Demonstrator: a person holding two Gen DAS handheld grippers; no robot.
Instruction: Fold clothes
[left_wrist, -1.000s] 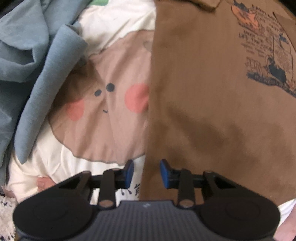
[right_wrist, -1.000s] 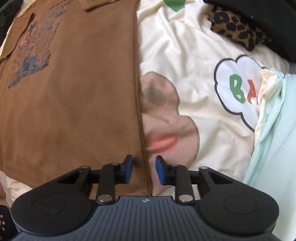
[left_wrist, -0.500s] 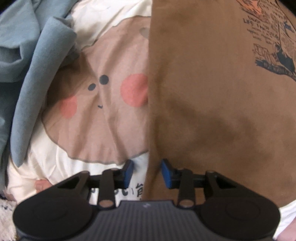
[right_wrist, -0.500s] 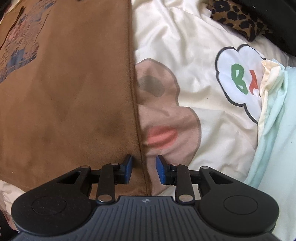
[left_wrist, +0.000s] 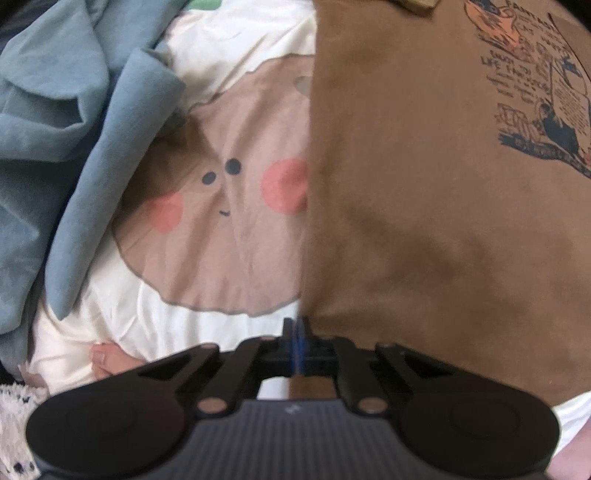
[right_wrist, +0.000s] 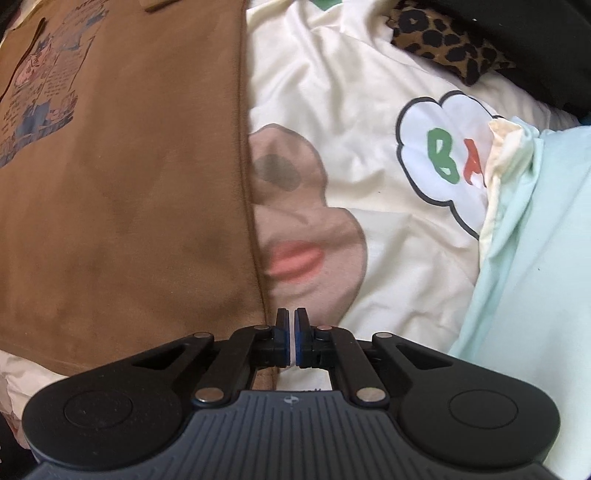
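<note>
Lower centre of both views, my left gripper (left_wrist: 295, 334) is pinched on the brown shirt (left_wrist: 424, 184) edge; right gripper (right_wrist: 291, 332) is closed beside its edge, grip unclear. Blue garment (left_wrist: 74, 129) upper left, mint cloth (right_wrist: 535, 277) right, cartoon bedsheet (right_wrist: 351, 92) beneath.

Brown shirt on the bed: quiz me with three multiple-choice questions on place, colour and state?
1. What does the brown shirt lie on? A a wooden floor B the cartoon bedsheet C a chair
2. The letter B on the bedsheet is: A green B purple C black
3. The left gripper is: A wide open B shut on the shirt's edge C holding a hanger
Answers: B, sheet shows around it; A, green in the white bubble; B, pads meet over brown cloth.
</note>
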